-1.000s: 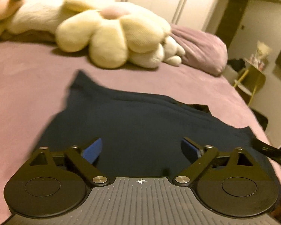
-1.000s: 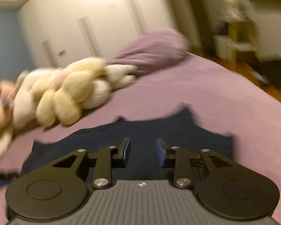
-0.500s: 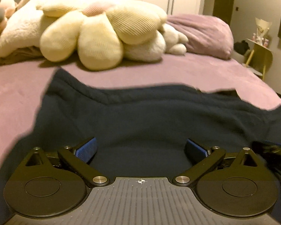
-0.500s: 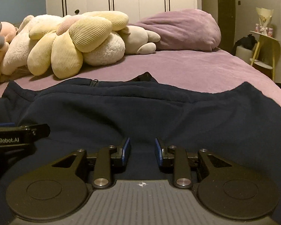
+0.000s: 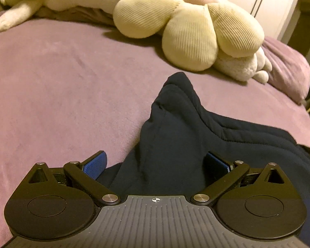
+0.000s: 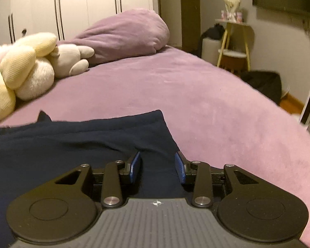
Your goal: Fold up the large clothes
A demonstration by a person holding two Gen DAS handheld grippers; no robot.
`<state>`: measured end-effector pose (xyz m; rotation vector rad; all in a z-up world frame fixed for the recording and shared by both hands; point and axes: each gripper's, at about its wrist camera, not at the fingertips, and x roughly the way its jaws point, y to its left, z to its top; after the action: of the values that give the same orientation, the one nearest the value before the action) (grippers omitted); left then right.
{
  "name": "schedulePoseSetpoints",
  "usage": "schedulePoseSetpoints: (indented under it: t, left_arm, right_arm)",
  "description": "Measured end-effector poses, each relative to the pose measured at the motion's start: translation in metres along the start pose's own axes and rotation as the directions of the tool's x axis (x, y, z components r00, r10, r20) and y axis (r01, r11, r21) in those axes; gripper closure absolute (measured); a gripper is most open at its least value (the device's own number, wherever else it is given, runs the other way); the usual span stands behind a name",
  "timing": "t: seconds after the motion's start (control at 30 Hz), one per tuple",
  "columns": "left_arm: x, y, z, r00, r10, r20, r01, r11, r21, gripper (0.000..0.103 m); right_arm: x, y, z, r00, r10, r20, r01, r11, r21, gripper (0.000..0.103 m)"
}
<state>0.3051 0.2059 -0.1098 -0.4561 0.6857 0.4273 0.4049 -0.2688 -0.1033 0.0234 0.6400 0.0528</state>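
A dark navy garment [image 5: 196, 140] lies on the purple bed cover [image 5: 62, 86]. In the left wrist view its left edge rises in a ridge between my wide-open left gripper [image 5: 155, 165]. The blue pads [image 5: 95, 164] do not press the cloth. In the right wrist view the garment [image 6: 72, 144] fills the lower left, its right corner ending near the middle. My right gripper [image 6: 157, 169] is partly open, its jaws standing either side of the garment's right edge, which lies between them without being pinched.
A cream flower-shaped plush [image 5: 192, 31] and other soft toys [image 6: 20, 70] lie at the bed's head beside a purple pillow [image 6: 126, 33]. White wardrobes stand behind. A yellow side table [image 6: 235, 41] and dark bags stand past the bed's right edge.
Both grippers moved outward from over the garment's middle to its edges, left gripper to the left edge, right to the right. The right gripper's jaws opened a little wider.
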Motion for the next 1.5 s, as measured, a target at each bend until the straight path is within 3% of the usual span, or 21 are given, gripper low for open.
schedulePoseSetpoints:
  t: [0.3, 0.8, 0.9, 0.97, 1.07, 1.17, 1.27, 1.37, 1.5]
  left_arm:
    - [0.001, 0.002, -0.003, 1.0, -0.014, -0.003, 0.014, 1.0, -0.015, 0.0]
    - [0.004, 0.005, 0.005, 0.998, -0.03, -0.05, 0.028, 0.999, -0.043, 0.0]
    - [-0.011, 0.006, 0.008, 0.997, -0.029, -0.076, 0.027, 0.999, -0.023, 0.0]
    - [-0.03, 0.008, 0.004, 0.996, -0.028, -0.09, 0.032, 0.999, 0.038, 0.0]
    - [-0.066, 0.026, -0.006, 0.992, -0.079, -0.102, 0.086, 0.994, 0.062, 0.0]
    - [-0.101, 0.05, -0.024, 0.992, -0.098, -0.085, 0.103, 0.994, 0.046, 0.0]
    - [-0.125, 0.068, -0.044, 0.987, -0.132, -0.09, 0.131, 0.991, -0.012, 0.0]
    - [-0.143, 0.078, -0.063, 0.974, -0.2, -0.109, 0.191, 0.978, -0.087, 0.0]
    - [-0.161, 0.085, -0.082, 0.96, -0.252, -0.125, 0.233, 0.962, -0.144, 0.0]
  right_arm:
    - [0.009, 0.007, 0.0, 0.999, -0.041, 0.009, 0.041, 0.998, -0.036, 0.063]
    - [0.017, 0.001, 0.001, 1.0, -0.029, -0.003, 0.029, 1.0, 0.002, 0.057]
    - [0.014, -0.003, 0.004, 1.0, -0.024, -0.014, 0.024, 1.0, 0.02, 0.054]
    - [0.012, -0.003, 0.007, 0.998, -0.046, -0.031, 0.047, 0.999, 0.024, 0.045]
    - [0.006, -0.005, 0.014, 0.996, -0.067, -0.065, 0.069, 0.997, 0.031, 0.042]
    - [-0.015, -0.005, 0.017, 0.991, -0.109, -0.072, 0.111, 0.994, 0.021, 0.043]
    - [-0.061, -0.009, 0.007, 0.999, -0.053, -0.006, 0.053, 0.998, 0.047, 0.045]
    - [-0.112, -0.016, -0.023, 0.999, 0.028, 0.024, -0.03, 0.995, 0.093, 0.046]
    - [-0.159, -0.029, -0.065, 1.0, 0.023, -0.015, -0.022, 0.997, 0.068, 0.048]
